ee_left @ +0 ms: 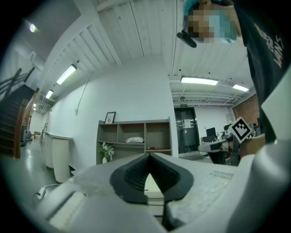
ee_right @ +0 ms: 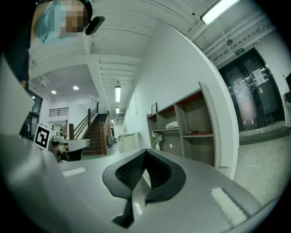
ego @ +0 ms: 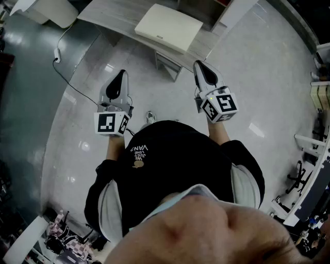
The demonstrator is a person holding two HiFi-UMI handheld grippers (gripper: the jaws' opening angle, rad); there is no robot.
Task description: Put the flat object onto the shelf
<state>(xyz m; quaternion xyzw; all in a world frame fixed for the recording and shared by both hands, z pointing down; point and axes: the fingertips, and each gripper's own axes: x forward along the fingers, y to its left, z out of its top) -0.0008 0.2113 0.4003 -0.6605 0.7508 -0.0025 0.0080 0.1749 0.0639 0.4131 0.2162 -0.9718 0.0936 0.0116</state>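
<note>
The flat object (ego: 168,27), a cream rectangular slab, lies on a grey wooden table (ego: 108,14) in front of me in the head view. My left gripper (ego: 121,73) and right gripper (ego: 199,65) are held level over the floor, short of the table and side by side. Both are shut with nothing between the pads. In the left gripper view the closed left gripper (ee_left: 148,156) points at a grey open shelf (ee_left: 157,124) against the white wall. The right gripper view has the closed right gripper (ee_right: 145,151) and the same shelf (ee_right: 200,119) to its right.
A white cable (ego: 67,77) runs over the glossy floor at left, near a white unit (ego: 51,10). On the shelf are a white bundle (ee_left: 134,139), a plant (ee_left: 107,150) and a picture frame (ee_left: 110,117). A staircase (ee_right: 93,132) stands left, glass doors (ee_left: 186,129) right.
</note>
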